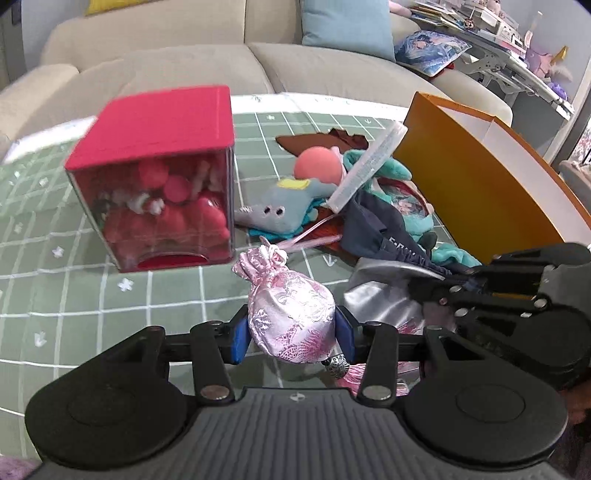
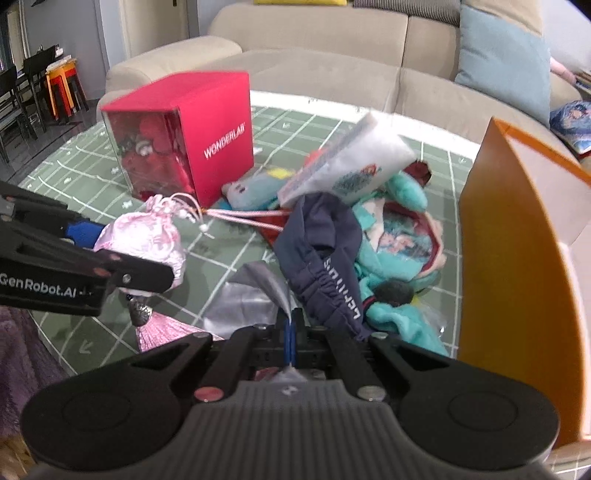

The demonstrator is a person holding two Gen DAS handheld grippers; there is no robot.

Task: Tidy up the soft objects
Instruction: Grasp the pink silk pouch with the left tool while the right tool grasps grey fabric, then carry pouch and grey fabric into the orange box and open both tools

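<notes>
My left gripper [image 1: 291, 334] is shut on a pink brocade drawstring pouch [image 1: 290, 314] and holds it just above the green grid mat [image 1: 92, 295]; the pouch also shows in the right wrist view [image 2: 147, 236]. My right gripper [image 2: 291, 332] is shut on a silver-grey fabric piece [image 2: 255, 291], which also shows in the left wrist view [image 1: 384, 299]. A heap of soft things lies beyond: a grey plush [image 1: 284, 206], a navy cloth [image 2: 321, 254], a teal plush [image 2: 402, 273] and a white packet [image 2: 354, 162].
A red box with a clear front [image 1: 159, 177] stands at the left on the mat. An open orange box [image 2: 517, 258] stands at the right. A beige sofa [image 1: 184, 62] with a blue cushion [image 1: 347, 26] runs behind the table.
</notes>
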